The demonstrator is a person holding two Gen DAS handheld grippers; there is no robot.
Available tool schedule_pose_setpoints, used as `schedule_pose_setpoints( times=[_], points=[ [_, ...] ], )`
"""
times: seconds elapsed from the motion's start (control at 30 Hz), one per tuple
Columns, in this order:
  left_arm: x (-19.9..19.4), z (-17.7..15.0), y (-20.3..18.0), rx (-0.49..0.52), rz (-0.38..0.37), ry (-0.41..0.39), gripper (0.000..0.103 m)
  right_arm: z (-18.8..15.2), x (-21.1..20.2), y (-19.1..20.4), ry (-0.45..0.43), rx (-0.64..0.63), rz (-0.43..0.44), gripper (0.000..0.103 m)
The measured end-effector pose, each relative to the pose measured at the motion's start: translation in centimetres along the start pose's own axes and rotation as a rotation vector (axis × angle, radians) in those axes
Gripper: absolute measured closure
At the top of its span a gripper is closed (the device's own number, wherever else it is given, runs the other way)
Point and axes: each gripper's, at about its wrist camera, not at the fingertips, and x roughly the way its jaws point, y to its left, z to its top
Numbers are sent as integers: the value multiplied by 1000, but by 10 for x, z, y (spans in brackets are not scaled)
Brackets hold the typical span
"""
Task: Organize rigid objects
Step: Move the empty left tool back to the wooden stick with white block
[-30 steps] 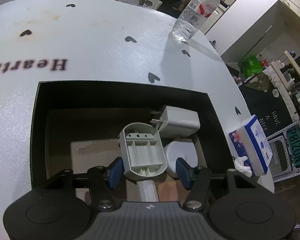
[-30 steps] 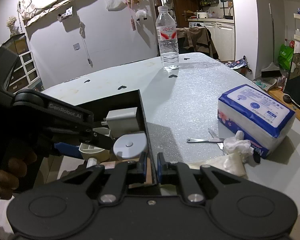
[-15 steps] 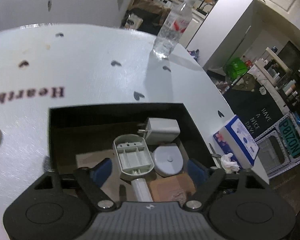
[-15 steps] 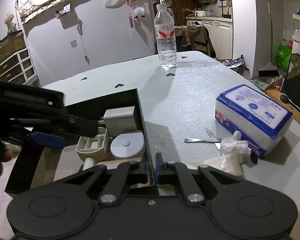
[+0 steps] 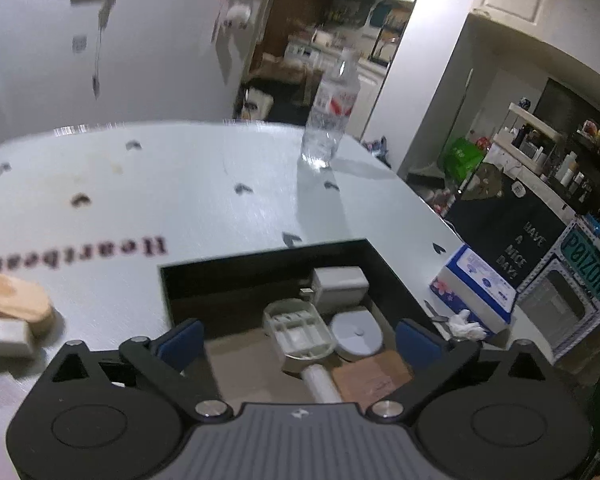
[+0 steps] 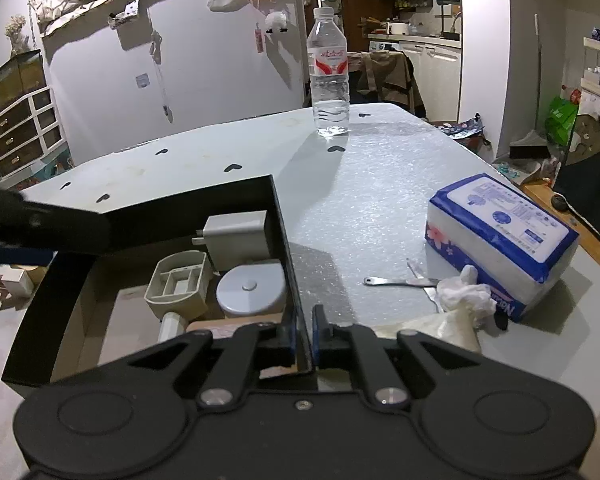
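Grey tray (image 5: 298, 330) now lies released in the black box (image 6: 282, 236), beside the charger (image 5: 341, 289) and round disc (image 5: 356, 333). Left gripper (image 5: 296, 336), jaws wide and empty, has risen clear. Right gripper (image 6: 305, 334) stays clamped on the box wall.

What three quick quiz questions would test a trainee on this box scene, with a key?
1. True or false: the left gripper holds the grey compartment tray.
2. What is the right gripper clamped on?
3. Which lies outside the black box: A) white charger, B) round white disc, C) tissue pack?

Key: 1. False, it is open with nothing in it. 2. The box's wall. 3. C.
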Motion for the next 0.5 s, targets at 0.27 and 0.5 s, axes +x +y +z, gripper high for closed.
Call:
schedule_pose_setpoints(
  times=[0.27, 0.5],
  points=[
    [-23, -12, 17, 57, 58, -90, 0, 0, 0, 2, 0, -12, -15, 94],
    [-37, -26, 45, 81, 89, -191, 0, 0, -1, 5, 0, -16, -32, 93]
  ],
)
